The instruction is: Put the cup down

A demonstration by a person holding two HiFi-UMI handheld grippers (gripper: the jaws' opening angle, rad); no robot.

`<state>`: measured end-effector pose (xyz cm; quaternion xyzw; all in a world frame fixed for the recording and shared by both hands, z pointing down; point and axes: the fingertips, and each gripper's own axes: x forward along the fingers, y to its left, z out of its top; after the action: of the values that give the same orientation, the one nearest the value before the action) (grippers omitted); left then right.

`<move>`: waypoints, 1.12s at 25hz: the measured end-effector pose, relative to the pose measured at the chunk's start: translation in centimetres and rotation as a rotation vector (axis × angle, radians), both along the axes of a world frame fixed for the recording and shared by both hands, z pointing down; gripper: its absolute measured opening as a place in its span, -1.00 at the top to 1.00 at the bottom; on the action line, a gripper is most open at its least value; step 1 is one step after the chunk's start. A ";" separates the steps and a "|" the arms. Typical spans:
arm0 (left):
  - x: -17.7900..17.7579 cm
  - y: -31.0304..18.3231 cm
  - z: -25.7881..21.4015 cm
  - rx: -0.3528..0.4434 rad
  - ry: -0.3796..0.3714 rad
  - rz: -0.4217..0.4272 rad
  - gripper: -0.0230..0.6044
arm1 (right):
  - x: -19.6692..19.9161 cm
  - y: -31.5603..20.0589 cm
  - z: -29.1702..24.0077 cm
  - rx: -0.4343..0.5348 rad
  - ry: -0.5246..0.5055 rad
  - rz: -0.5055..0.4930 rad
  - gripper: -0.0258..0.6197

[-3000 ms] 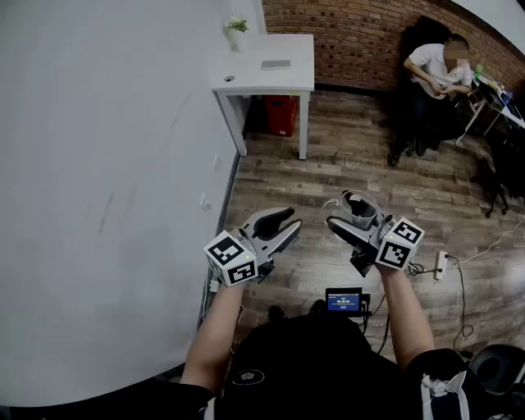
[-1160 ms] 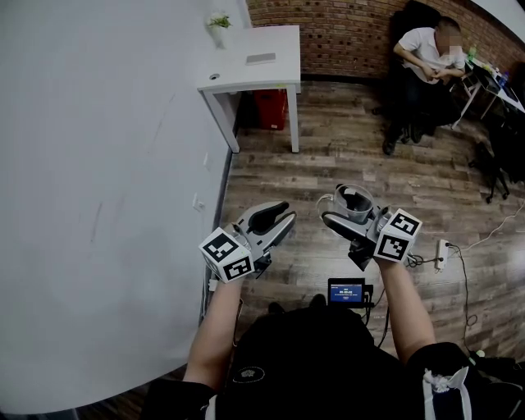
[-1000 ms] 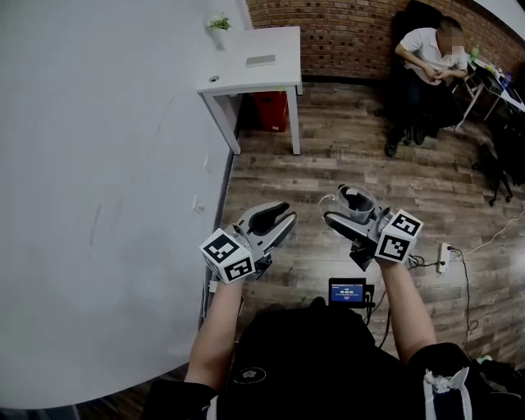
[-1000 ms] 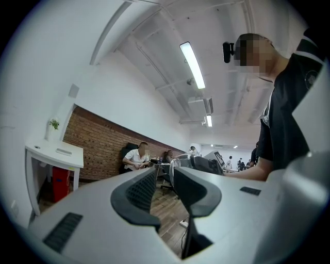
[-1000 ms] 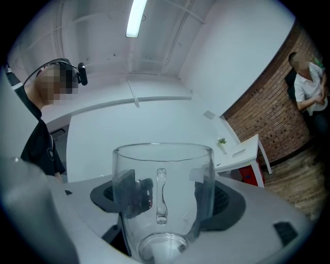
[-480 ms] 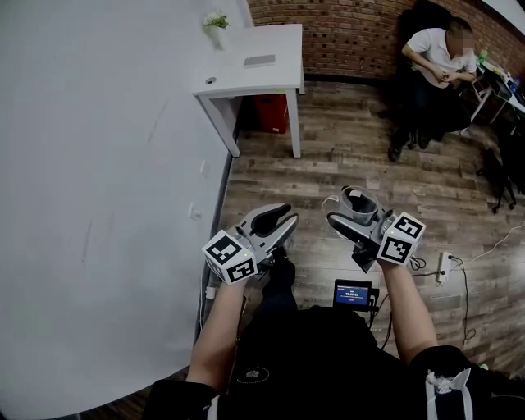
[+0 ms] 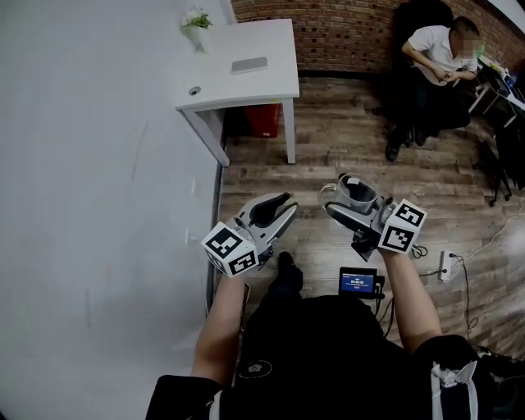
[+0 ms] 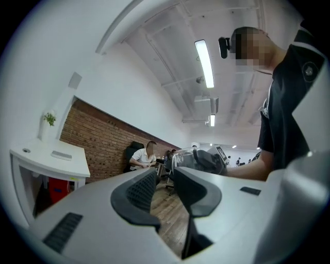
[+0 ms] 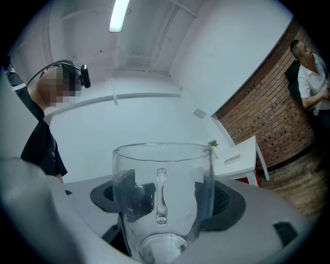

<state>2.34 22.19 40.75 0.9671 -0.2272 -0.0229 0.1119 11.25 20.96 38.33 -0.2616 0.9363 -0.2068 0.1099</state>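
A clear glass cup (image 7: 354, 189) with a handle sits upright between the jaws of my right gripper (image 7: 348, 205), which is shut on it above the wooden floor. In the right gripper view the cup (image 9: 178, 172) fills the middle, its handle facing the camera and the dark pads (image 9: 219, 198) pressed to its sides. My left gripper (image 7: 276, 211) is held level beside it, to the left, and carries nothing. The left gripper view shows its jaws (image 8: 164, 178) nearly together with only a thin slit, and the cup (image 8: 193, 157) beyond them.
A white table (image 7: 271, 78) stands ahead against the white wall, with a small plant (image 7: 195, 18) and a flat grey object (image 7: 248, 64) on it and a red bin (image 7: 261, 120) beneath. A person sits at the far right (image 7: 439, 57). A power strip and cables (image 7: 447, 267) lie on the floor.
The view has shifted: the white table now sits further left and nearer, and a foot shows ahead of the body. Both grippers keep the same pose, the cup still held.
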 end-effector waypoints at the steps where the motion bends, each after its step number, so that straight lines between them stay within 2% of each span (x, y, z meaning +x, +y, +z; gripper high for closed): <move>1: -0.6 -1.7 -0.2 0.011 -0.021 0.006 0.56 | -0.7 -1.8 -0.5 0.003 -0.002 0.003 -0.37; 4: -2.7 -5.8 -0.5 0.020 -0.057 0.018 0.56 | -2.9 -6.2 -1.2 -0.008 -0.013 0.017 -0.37; 13: -6.9 -13.9 0.4 -0.012 -0.030 -0.006 0.56 | -6.8 -14.6 -0.9 -0.038 0.005 0.010 -0.37; 22: -7.8 -23.0 2.6 -0.042 -0.019 -0.025 0.56 | -7.8 -23.8 1.9 -0.058 0.014 -0.009 -0.37; 28: -6.8 -29.3 4.0 -0.039 -0.020 -0.063 0.56 | -7.2 -30.7 3.6 -0.049 0.000 -0.048 -0.37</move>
<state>-4.43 -7.08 44.71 0.9573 -0.2589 -0.0122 0.1279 4.02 -9.69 41.91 -0.2416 0.9370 -0.2322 0.0986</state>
